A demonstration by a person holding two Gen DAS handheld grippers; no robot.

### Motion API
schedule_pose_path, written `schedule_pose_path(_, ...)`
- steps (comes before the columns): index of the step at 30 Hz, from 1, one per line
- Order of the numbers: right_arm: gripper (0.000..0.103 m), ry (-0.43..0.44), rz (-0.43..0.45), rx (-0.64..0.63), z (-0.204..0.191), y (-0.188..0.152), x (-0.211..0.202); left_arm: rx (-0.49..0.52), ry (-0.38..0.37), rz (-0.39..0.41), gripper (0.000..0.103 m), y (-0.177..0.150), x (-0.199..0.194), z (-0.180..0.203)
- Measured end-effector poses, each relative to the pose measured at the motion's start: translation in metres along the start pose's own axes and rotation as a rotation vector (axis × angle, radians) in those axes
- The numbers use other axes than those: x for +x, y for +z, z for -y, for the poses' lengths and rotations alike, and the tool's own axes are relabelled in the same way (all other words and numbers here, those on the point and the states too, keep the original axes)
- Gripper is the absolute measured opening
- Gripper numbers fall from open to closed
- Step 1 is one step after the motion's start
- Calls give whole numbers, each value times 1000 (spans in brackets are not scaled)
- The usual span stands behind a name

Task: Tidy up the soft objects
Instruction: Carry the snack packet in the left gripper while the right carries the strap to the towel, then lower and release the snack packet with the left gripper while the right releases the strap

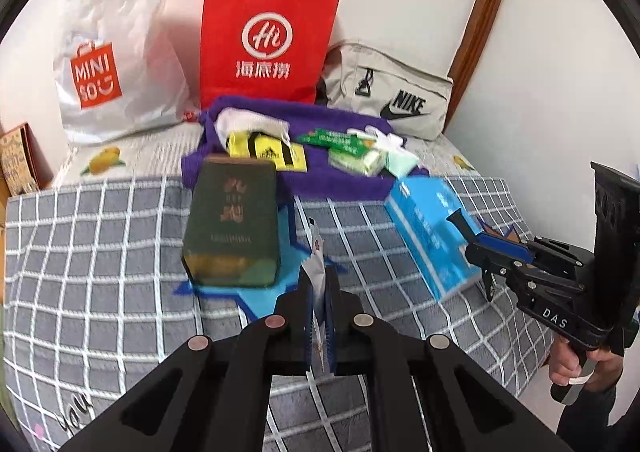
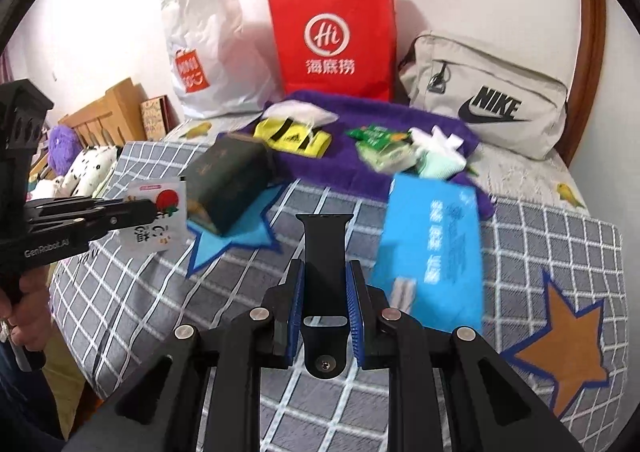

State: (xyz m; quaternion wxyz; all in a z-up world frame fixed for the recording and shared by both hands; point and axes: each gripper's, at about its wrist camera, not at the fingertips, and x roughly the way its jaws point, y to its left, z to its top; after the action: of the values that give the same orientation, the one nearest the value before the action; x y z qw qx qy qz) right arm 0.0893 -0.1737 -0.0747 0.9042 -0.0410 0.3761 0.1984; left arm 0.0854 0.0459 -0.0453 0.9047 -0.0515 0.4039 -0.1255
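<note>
Left gripper (image 1: 318, 312) pinches a thin white snack sachet (image 2: 158, 214) by its edge; right gripper (image 2: 324, 292) clamps a black watch strap (image 2: 324, 272). Both are held above the grey checked blanket (image 1: 100, 252). Risk: the sachet (slick, edge-held) may slip; the strap may pivot between the pads. Legible: MINISO bag (image 1: 108, 52), red "Hi" paper bag (image 1: 264, 32), NIKE pouch (image 1: 392, 100). The other soft goods lie on the purple towel (image 1: 340, 180).
</note>
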Motion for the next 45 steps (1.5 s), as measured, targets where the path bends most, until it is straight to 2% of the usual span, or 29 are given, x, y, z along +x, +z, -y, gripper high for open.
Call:
schedule_pose_path(11,21,-33,75,28,39,63,5,16,64,38,6,60,13,-5)
schedule_pose_path(19,21,-34,97,53,62,103,22,18,73,41,6,95,36,-7)
schedule_pose_path(28,21,-31,107,42,74,136,47,32,59,38,6,129,66,-6)
schedule_pose_path(39,21,-26,79,51,87,165,88,26,31,20,6,168,110,-4)
schedule_pose_path(45,21,-20,79,47,90,180,106,13,17,17,6,178,131,-5)
